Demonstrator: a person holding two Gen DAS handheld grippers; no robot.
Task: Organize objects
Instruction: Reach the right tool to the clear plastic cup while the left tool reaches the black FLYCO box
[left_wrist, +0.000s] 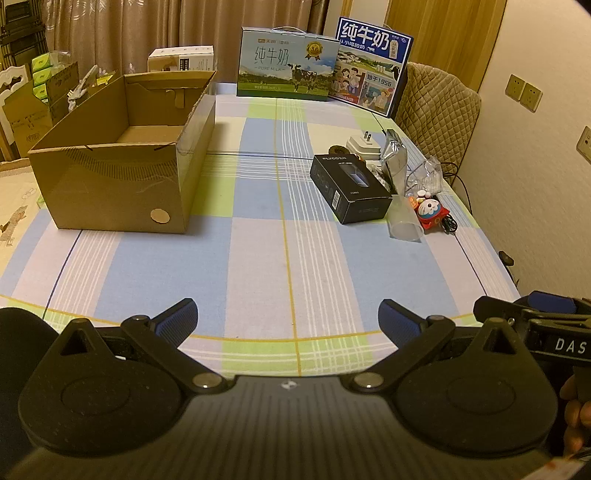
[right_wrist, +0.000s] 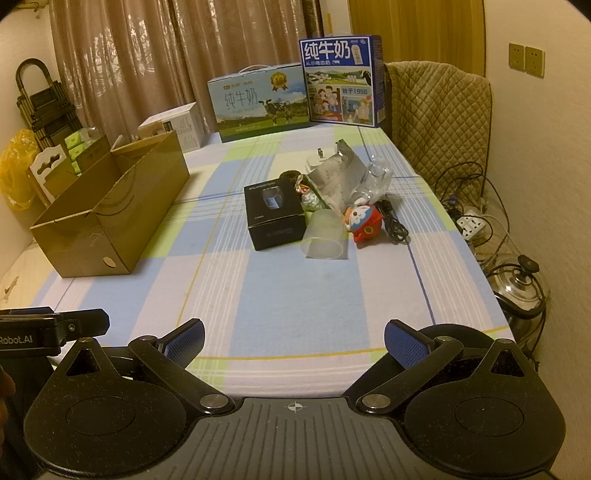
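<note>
An open, empty cardboard box (left_wrist: 122, 162) (right_wrist: 107, 210) stands at the table's left. A cluster lies at the right: a black product box (left_wrist: 351, 188) (right_wrist: 275, 212), a clear plastic cup on its side (left_wrist: 404, 218) (right_wrist: 325, 238), a red and white toy figure (left_wrist: 430, 212) (right_wrist: 364, 221), a white charger (left_wrist: 364, 144), crumpled clear wrappers (right_wrist: 343, 177) and a black cable (right_wrist: 395, 221). My left gripper (left_wrist: 287, 319) is open and empty above the near table edge. My right gripper (right_wrist: 294, 339) is open and empty, also near the front edge.
Two milk cartons (left_wrist: 288, 62) (left_wrist: 373, 66) stand at the table's far edge, beside a small white box (left_wrist: 181, 59). A quilted chair back (right_wrist: 439, 118) is at the right. A power strip (right_wrist: 471, 225) and a pot (right_wrist: 521, 291) sit on the floor right of the table.
</note>
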